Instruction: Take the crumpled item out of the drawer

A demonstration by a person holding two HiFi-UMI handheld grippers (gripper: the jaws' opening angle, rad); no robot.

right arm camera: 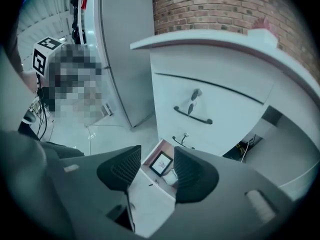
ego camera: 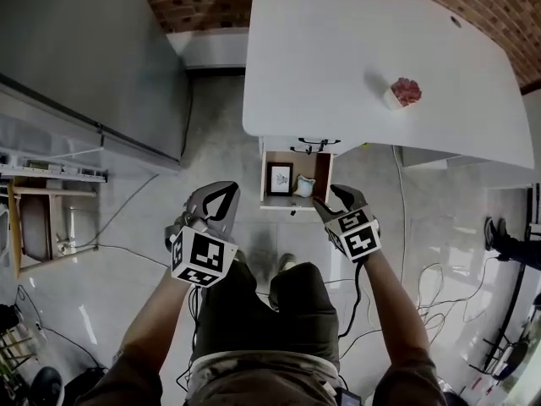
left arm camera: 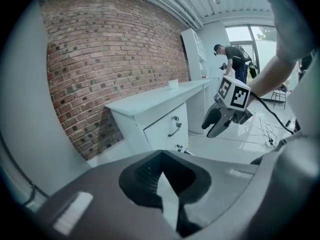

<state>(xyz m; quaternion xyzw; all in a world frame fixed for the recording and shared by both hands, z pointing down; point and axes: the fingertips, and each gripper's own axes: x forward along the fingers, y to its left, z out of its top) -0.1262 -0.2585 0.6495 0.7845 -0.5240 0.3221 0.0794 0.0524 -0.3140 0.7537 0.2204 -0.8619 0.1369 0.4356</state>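
Note:
The bottom drawer (ego camera: 264, 184) of the white desk (ego camera: 338, 49) stands pulled out. Inside lie a small framed picture (ego camera: 280, 178) and, to its right, a pale crumpled item (ego camera: 305, 185). My right gripper (ego camera: 336, 202) hovers open just in front of the drawer's right corner, nothing between its fingers. In the right gripper view the crumpled item (right arm camera: 171, 177) and the picture (right arm camera: 160, 164) show between the spread jaws of the right gripper (right arm camera: 157, 155). My left gripper (ego camera: 221, 200) is shut and empty, left of the drawer and over the floor. Its tips meet in the left gripper view (left arm camera: 161, 155).
A pink crumpled ball in a white cup (ego camera: 403, 92) sits on the desktop. The upper drawer (right arm camera: 210, 111) with its dark handle is closed. A grey cabinet (ego camera: 84, 49) stands to the left, cables (ego camera: 423, 286) lie on the floor, and a person (left arm camera: 234, 59) stands far off.

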